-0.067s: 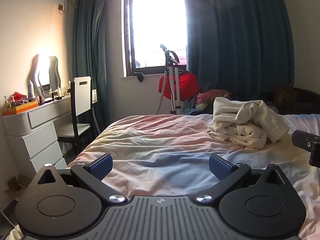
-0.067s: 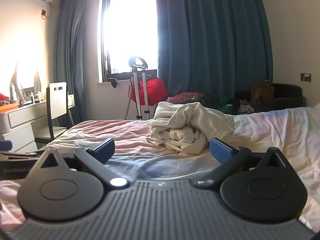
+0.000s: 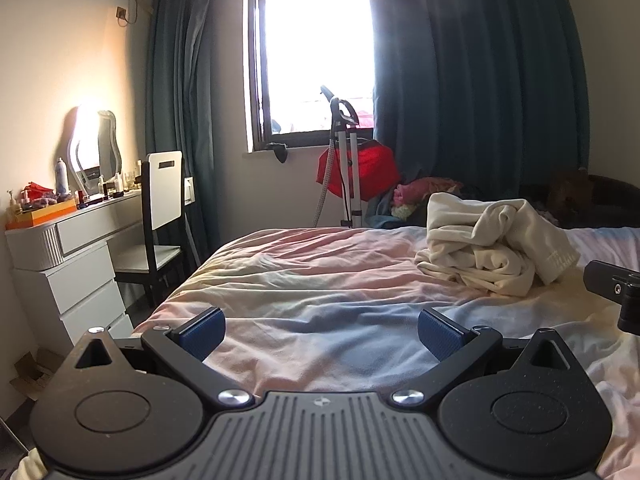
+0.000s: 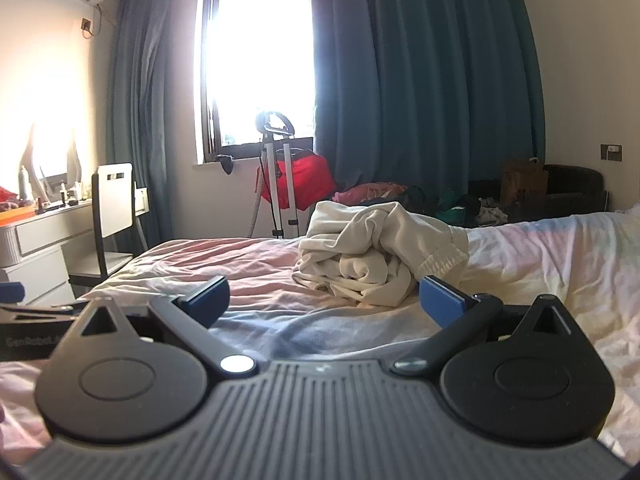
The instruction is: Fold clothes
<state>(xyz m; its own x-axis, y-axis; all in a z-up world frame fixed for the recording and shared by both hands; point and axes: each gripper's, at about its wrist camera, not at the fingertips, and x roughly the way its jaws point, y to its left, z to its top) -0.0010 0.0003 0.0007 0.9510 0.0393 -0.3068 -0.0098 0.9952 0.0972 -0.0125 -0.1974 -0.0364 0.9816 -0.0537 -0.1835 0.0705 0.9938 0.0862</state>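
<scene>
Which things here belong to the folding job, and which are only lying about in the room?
For the job: cream garment crumpled on the bed; left gripper and right gripper, both open and empty.

Lying about: chair, dressing table, red bag on a stand, pile of clothes behind the bed.

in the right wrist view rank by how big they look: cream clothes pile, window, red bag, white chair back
1. window
2. cream clothes pile, though it lies nearer the camera, so true size is unsure
3. red bag and white chair back look about alike; the bag is partly hidden, so no ranking.
</scene>
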